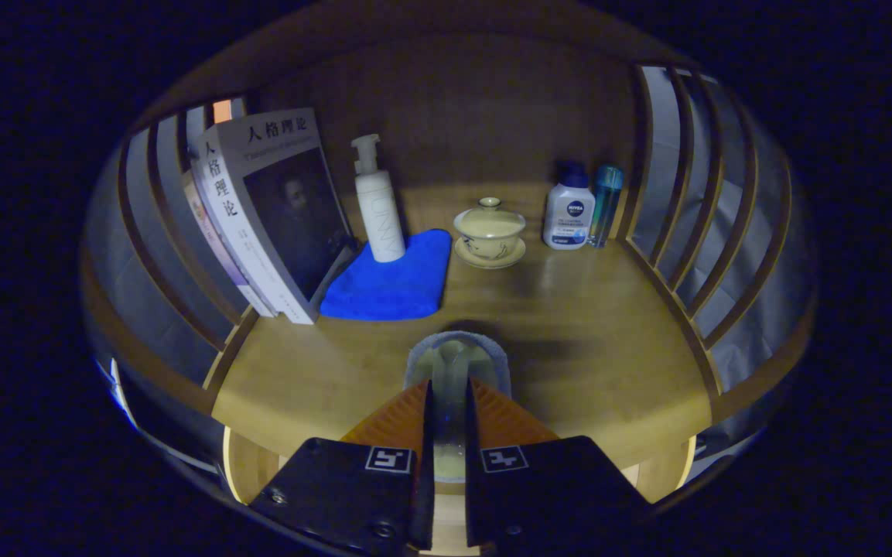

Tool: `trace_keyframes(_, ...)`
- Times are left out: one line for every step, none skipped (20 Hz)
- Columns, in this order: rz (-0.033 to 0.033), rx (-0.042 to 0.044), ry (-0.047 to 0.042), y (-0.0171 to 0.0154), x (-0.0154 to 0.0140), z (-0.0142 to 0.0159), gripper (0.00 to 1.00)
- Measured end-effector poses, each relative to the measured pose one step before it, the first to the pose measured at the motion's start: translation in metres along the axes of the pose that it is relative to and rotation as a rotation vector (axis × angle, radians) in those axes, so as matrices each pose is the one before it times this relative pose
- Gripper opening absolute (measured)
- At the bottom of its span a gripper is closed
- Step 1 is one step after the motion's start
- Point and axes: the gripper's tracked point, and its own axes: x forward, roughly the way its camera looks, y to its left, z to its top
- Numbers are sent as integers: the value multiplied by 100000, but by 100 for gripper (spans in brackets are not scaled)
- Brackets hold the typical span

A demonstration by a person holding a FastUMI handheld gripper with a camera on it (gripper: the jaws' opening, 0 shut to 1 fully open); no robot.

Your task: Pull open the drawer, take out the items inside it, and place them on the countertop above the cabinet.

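Observation:
My gripper [449,384] is shut on a clear, glass-like item with a greyish rim [457,357], which sticks out just ahead of the fingertips. Both fingers press on its thin wall. I hold it over the front part of the wooden countertop [585,340], and its shadow falls on the wood just beyond it. Whether it touches the wood I cannot tell. The cabinet's front edge [260,433] shows below the fingers. The drawer itself is hidden.
Books [268,216] lean against the left slats. A white pump bottle [378,205] stands on a folded blue cloth [391,282]. Further back are a lidded tea bowl on a saucer [490,234], a white bottle [569,213] and a teal bottle [606,203]. Slatted rails [693,232] fence both sides.

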Motion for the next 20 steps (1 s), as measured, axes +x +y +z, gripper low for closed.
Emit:
trace_keyframes(371, -224, 183, 116, 346, -11, 19)
trace_keyframes(509, -37, 57, 230, 161, -28, 19)
trace_keyframes(-463, 20, -515, -100, 198, 175, 19)
trace_keyframes(82, -30, -604, -41, 205, 24, 19)
trace_keyframes(487, 616, -86, 55, 183, 7, 20)
trace_keyframes(1485, 511, 1250, 332, 109, -267, 22)
trace_keyframes(1502, 179, -2564, 130, -30, 468, 26)
trace_keyframes(-1269, -377, 478, -436, 177, -466, 29)
trace_keyframes(815, 351, -775, 52, -155, 210, 42)
trace_keyframes(31, 1001, -1031, -16, 19, -24, 54)
trace_keyframes(89, 690, -684, -9, -210, -22, 67)
trace_keyframes(-282, 282, -1183, -130, -34, -14, 66)
trace_keyframes(-617, -715, -1160, -215, -187, 51, 66)
trace_keyframes(-719, -974, -1539, -179, -208, 84, 66)
trace_keyframes(969, -789, -1762, 231, -520, 166, 65)
trace_keyframes(771, -404, -2546, 393, -483, 242, 65)
trace_keyframes(347, -675, -2615, 110, -680, 208, 65)
trace_keyframes(439, -1380, -2578, 161, -758, 66, 65)
trace_keyframes(-170, -1701, -2841, 130, -1006, -48, 64)
trace_keyframes(687, -2324, -3258, 375, -1125, 112, 64)
